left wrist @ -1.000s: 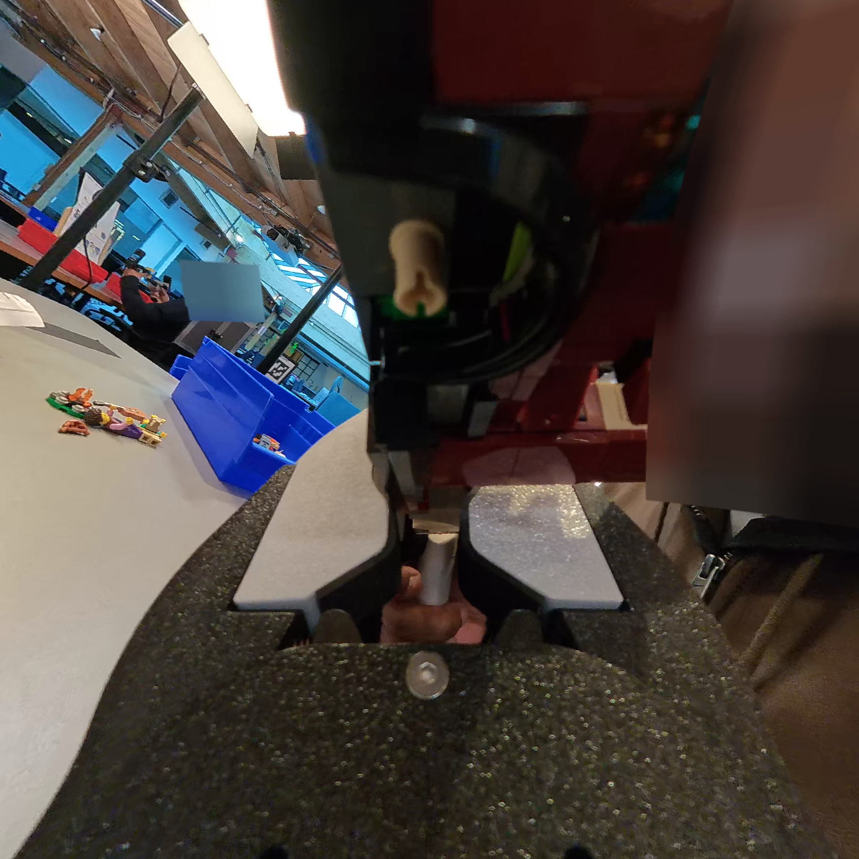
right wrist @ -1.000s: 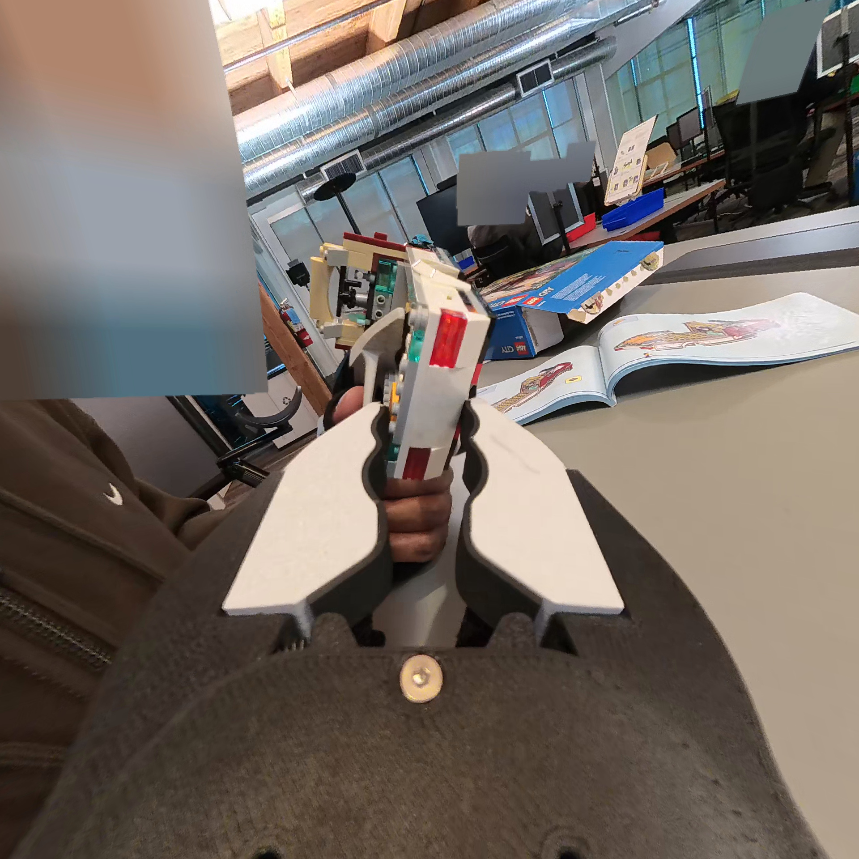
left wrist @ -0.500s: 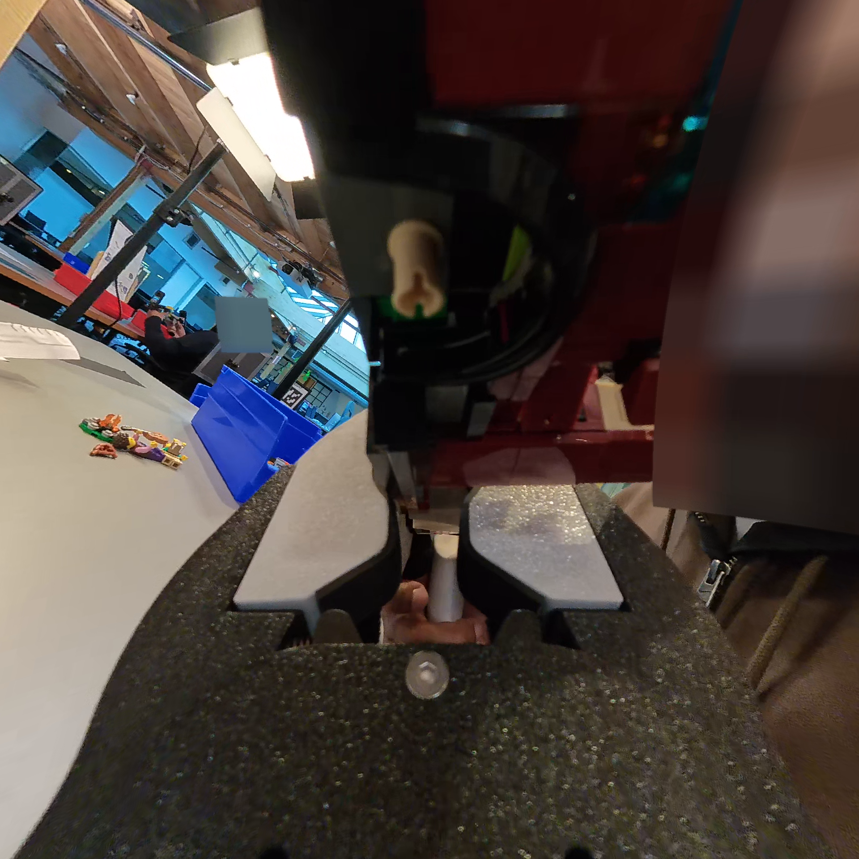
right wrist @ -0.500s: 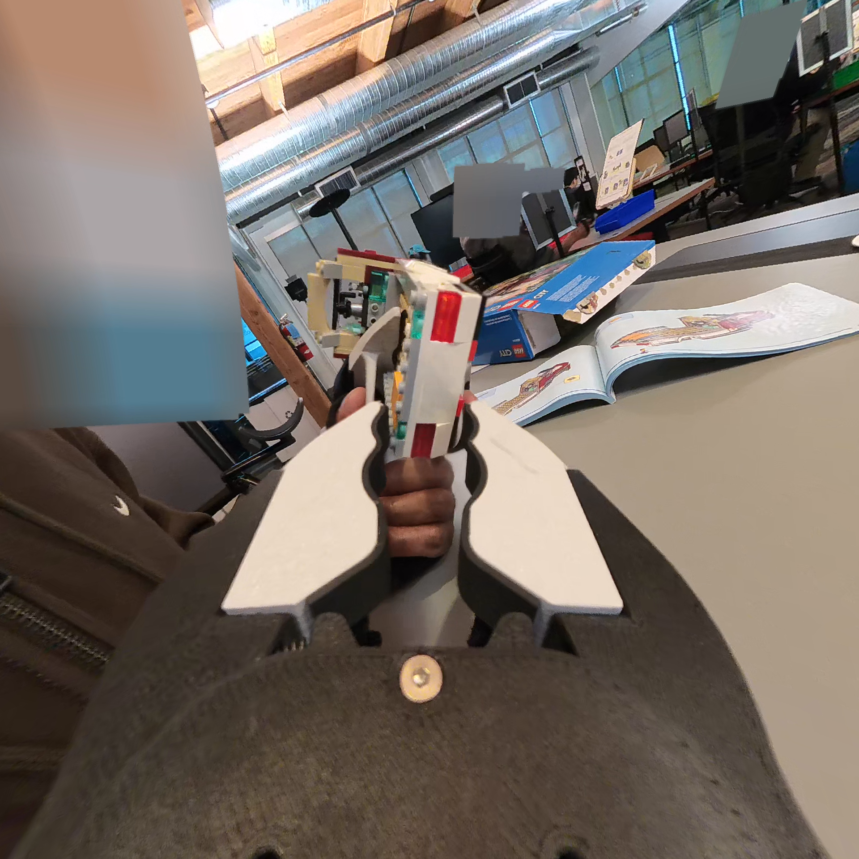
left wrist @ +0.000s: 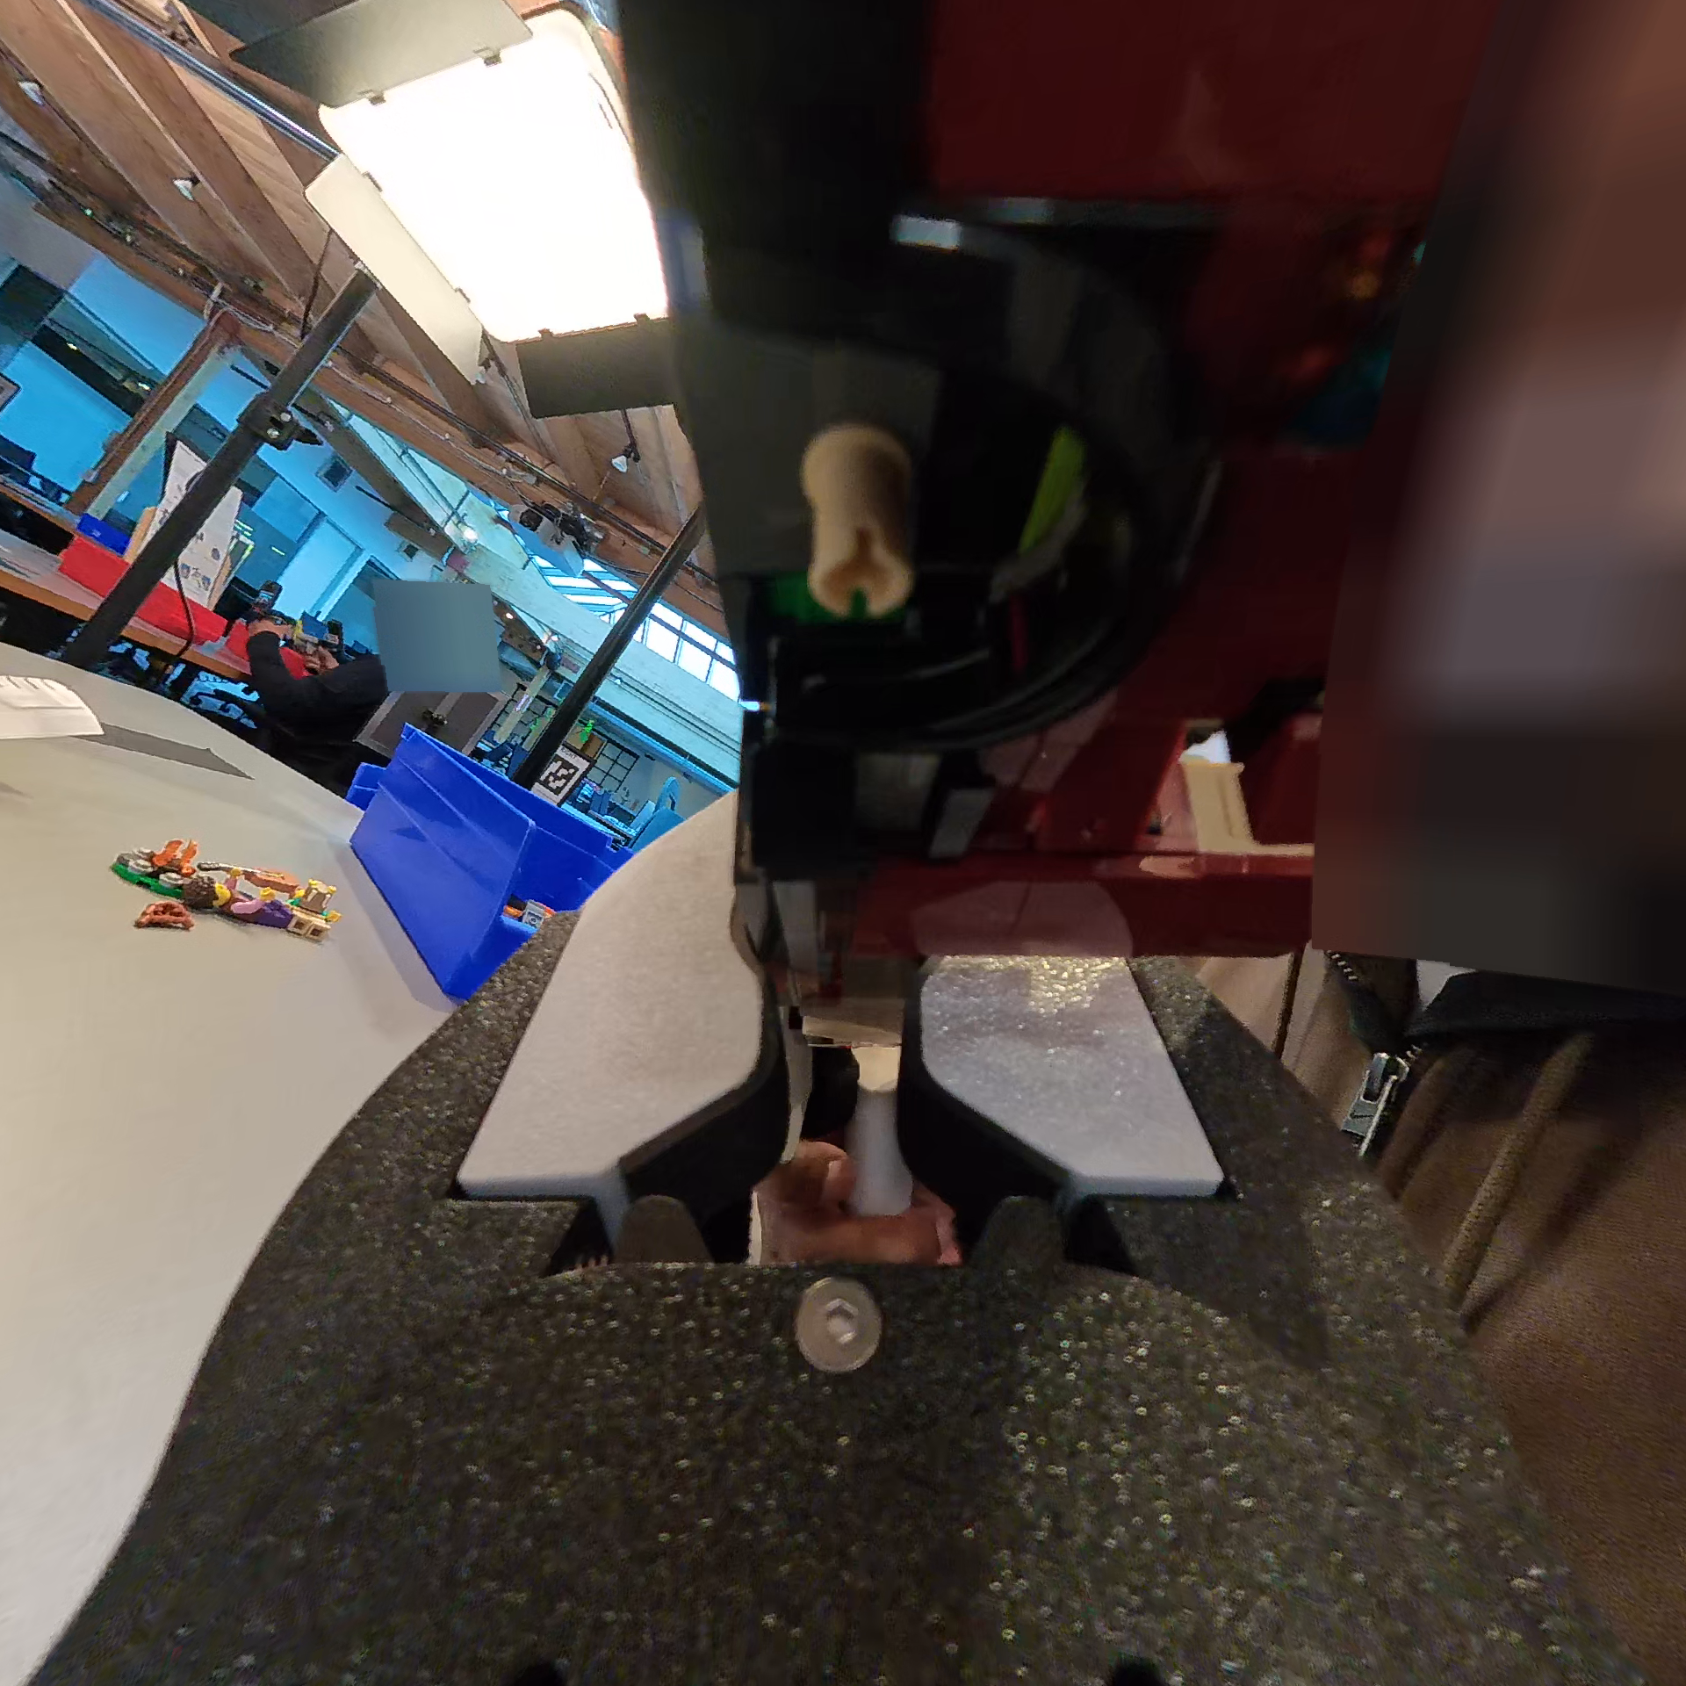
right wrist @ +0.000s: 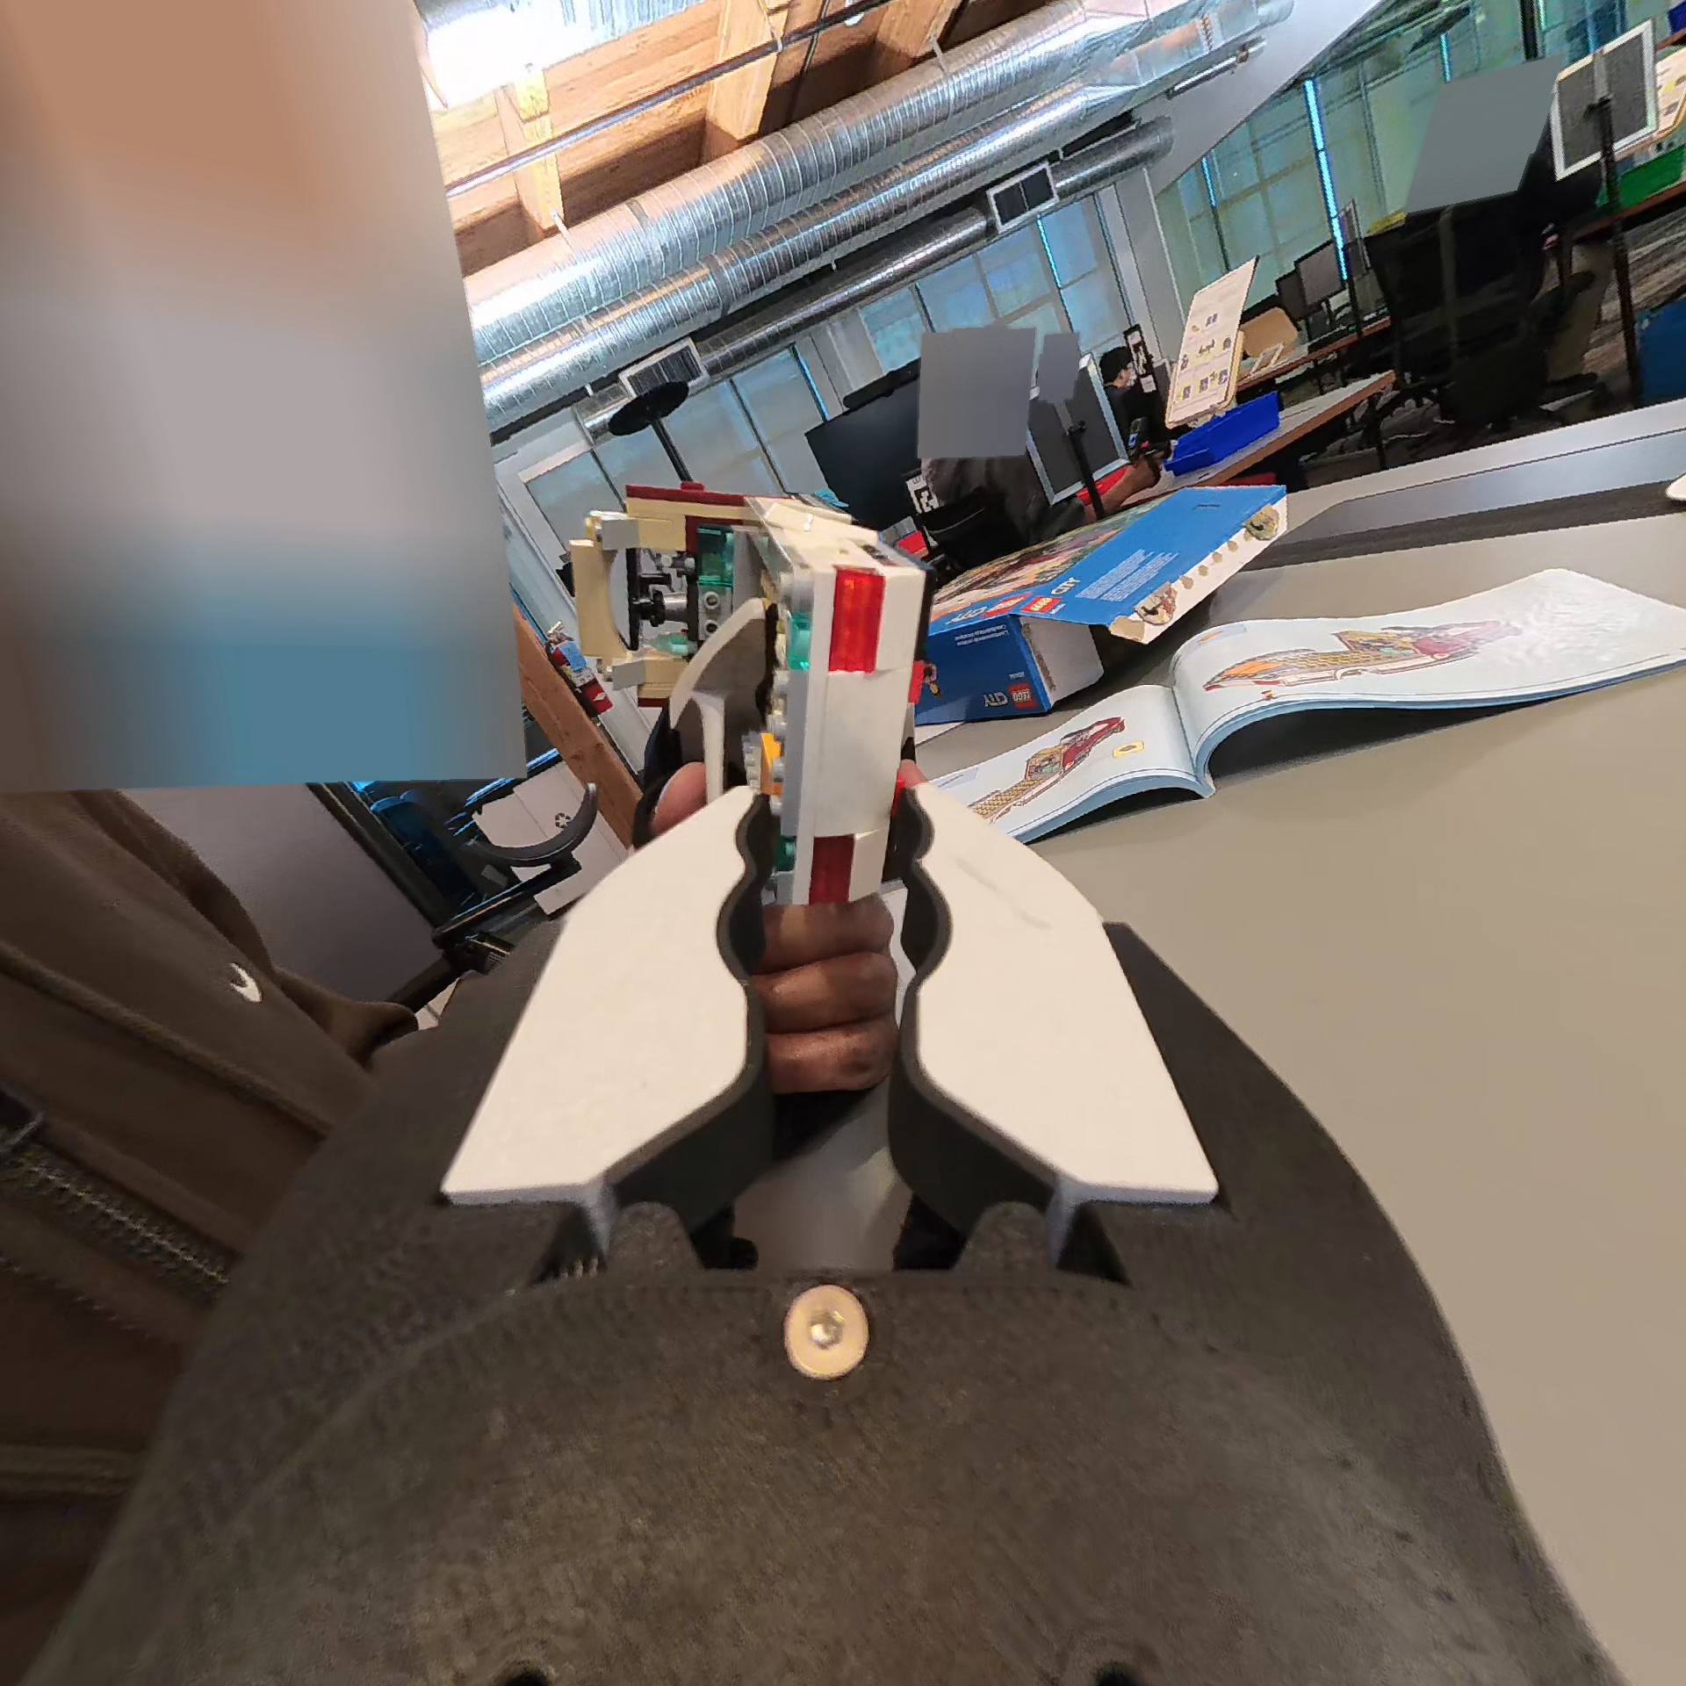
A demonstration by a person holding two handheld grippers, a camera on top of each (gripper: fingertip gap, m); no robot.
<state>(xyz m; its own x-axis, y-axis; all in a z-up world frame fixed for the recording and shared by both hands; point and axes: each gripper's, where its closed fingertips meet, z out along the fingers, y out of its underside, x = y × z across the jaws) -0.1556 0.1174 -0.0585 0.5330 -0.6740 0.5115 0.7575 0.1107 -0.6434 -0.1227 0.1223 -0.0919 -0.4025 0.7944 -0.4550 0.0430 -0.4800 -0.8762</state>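
Right gripper (right wrist: pixel 828 821) fingers (right wrist: pixel 994 921) are narrowly parted and clamp the white-and-red end of a brick model (right wrist: pixel 848 693), held above the bench (right wrist: pixel 1368 1004). Left gripper (left wrist: pixel 844 931) fingers (left wrist: pixel 657 985) pinch its dark underside. Farther right lie an open booklet (right wrist: pixel 1323 693) and a blue box (right wrist: pixel 1077 602).

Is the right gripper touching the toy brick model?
Touching: the right wrist view shows the right gripper with both pads against the white-and-red toy brick model.
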